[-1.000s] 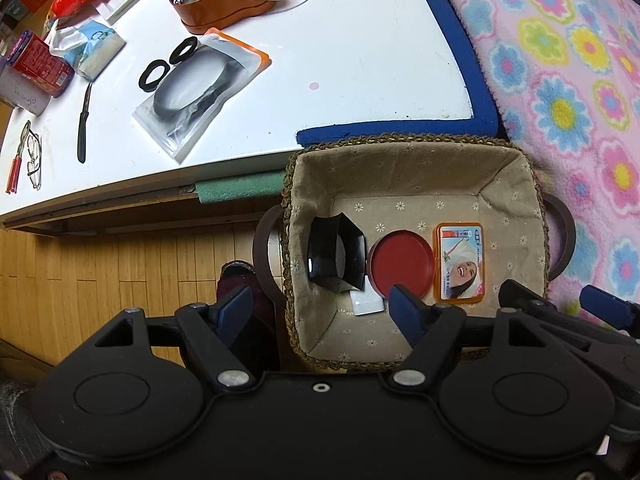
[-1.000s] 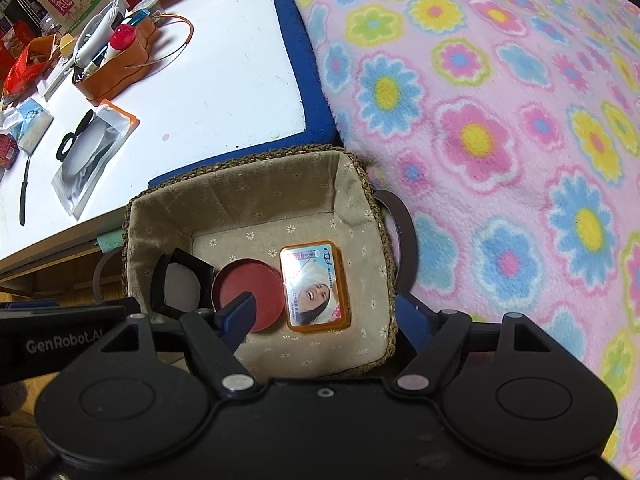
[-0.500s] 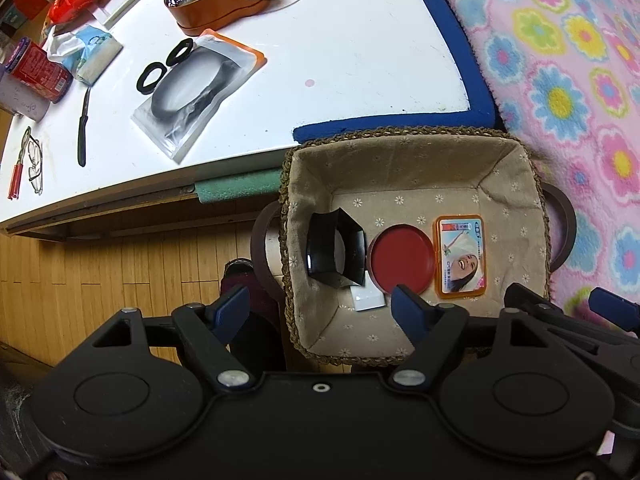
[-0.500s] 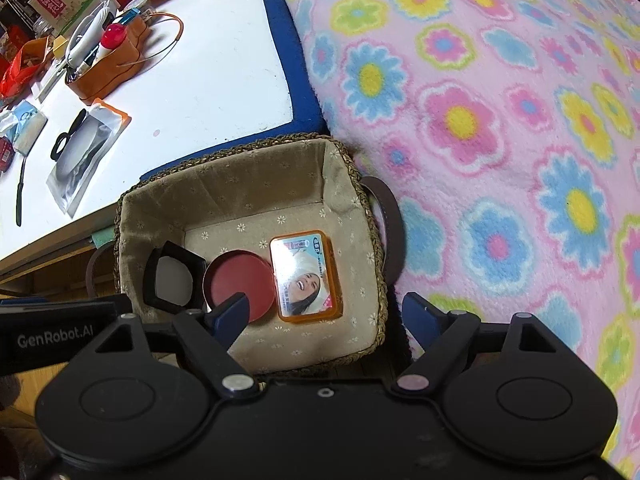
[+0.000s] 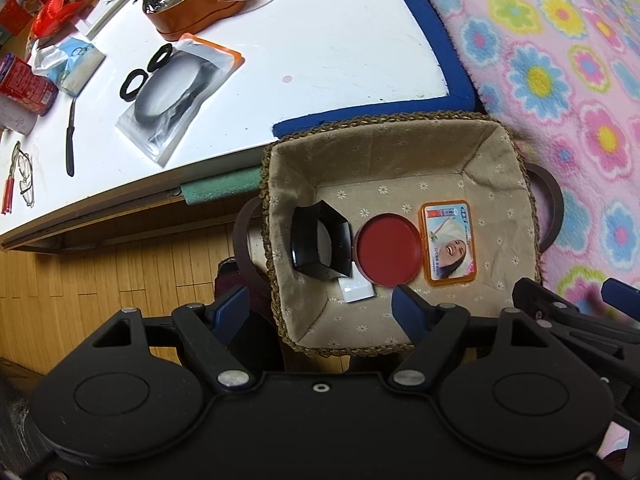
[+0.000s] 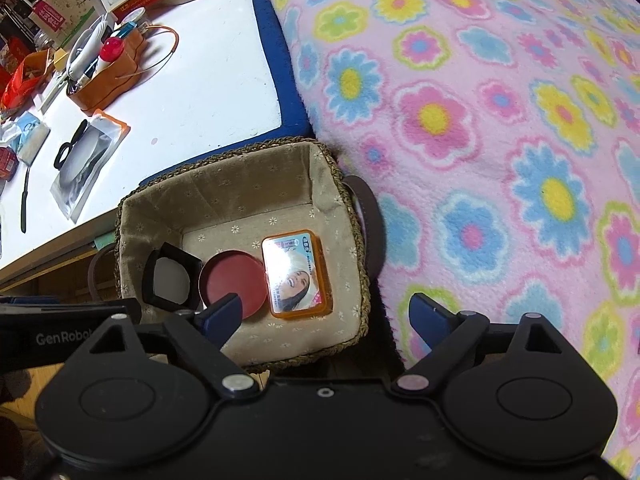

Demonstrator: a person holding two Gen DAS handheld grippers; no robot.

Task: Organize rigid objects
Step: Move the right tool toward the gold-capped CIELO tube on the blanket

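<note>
Right gripper (image 6: 326,314) is held above the near right corner of the basket (image 6: 352,208); its jaws are opening, with nothing clamped between them. Left gripper (image 5: 320,306) is held above the basket's near left corner, jaws apart and empty. On the basket floor a row is seen: black hexagonal case (image 5: 318,242) against the left wall, red round tin (image 5: 388,254) in the middle, orange-rimmed box (image 5: 450,242) to the right. A small white piece (image 5: 356,292) lies partly under the case.

Woven basket (image 5: 402,350), cloth lining; glossy plastic case (image 5: 449,244); fleecy blanket (image 6: 500,120).
</note>
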